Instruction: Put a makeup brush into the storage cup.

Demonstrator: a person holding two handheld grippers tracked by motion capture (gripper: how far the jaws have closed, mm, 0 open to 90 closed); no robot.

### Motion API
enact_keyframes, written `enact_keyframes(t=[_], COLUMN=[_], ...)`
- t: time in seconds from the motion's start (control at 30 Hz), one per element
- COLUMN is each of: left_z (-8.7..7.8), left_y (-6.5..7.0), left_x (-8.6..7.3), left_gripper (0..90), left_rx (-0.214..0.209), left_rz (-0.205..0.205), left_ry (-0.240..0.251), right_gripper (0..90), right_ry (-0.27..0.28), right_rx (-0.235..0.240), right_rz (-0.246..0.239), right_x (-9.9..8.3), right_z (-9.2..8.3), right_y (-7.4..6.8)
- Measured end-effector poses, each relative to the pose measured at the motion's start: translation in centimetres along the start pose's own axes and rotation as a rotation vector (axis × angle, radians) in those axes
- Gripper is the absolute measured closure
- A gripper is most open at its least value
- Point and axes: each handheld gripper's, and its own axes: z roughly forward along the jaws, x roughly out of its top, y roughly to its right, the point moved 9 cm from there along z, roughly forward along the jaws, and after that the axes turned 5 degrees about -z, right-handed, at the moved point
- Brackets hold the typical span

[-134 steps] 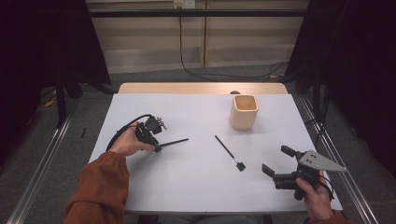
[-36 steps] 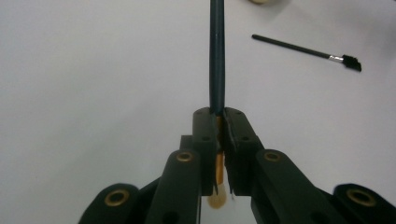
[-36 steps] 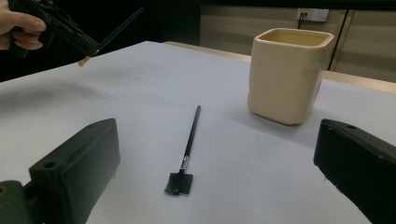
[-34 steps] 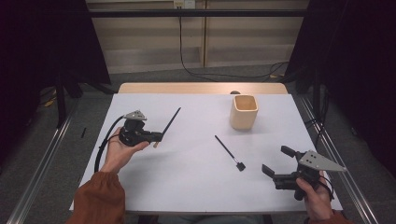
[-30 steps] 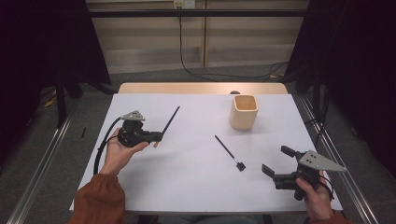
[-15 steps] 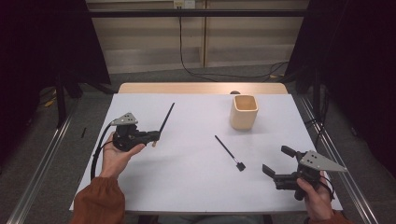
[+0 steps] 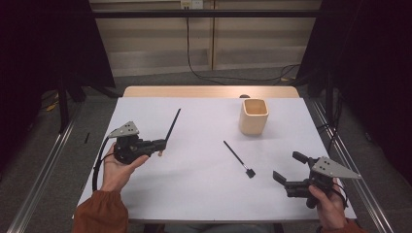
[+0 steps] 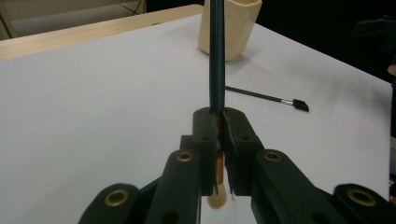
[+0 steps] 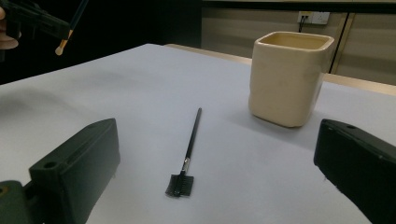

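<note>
High view: the left gripper (image 7: pixel 159 144), clamped on the dark brush (image 7: pixel 172 126), has been carried leftward; the right gripper (image 7: pixel 286 171) is held spread; the brush's tip is cut off in the left gripper view.

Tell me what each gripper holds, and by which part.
The left gripper clamps a thin brush near its pale tip end, handle pointing up and away. The right gripper is open, holding nothing.

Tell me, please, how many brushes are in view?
2. One brush is clamped in the left gripper; the other brush lies on the table in front of the cup.
</note>
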Motion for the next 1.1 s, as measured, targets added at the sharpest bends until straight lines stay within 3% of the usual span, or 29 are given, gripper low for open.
enact_keyframes(t=[0.53,1.1], left_z=[0.3,1.4], left_y=[2.6,4.8], left_x=[0.0,0.1], left_gripper=[84.1,84.1], left_rx=[-0.067,-0.119], left_rz=[0.020,0.048], left_ry=[0.010,-0.018], right_gripper=[0.0,0.0], right_ry=[0.010,0.009], right_rx=[0.000,0.005], right_rz=[-0.002,-0.003], right_x=[0.1,0.2], right_z=[-0.1,0.0], right_y=[0.1,-0.1])
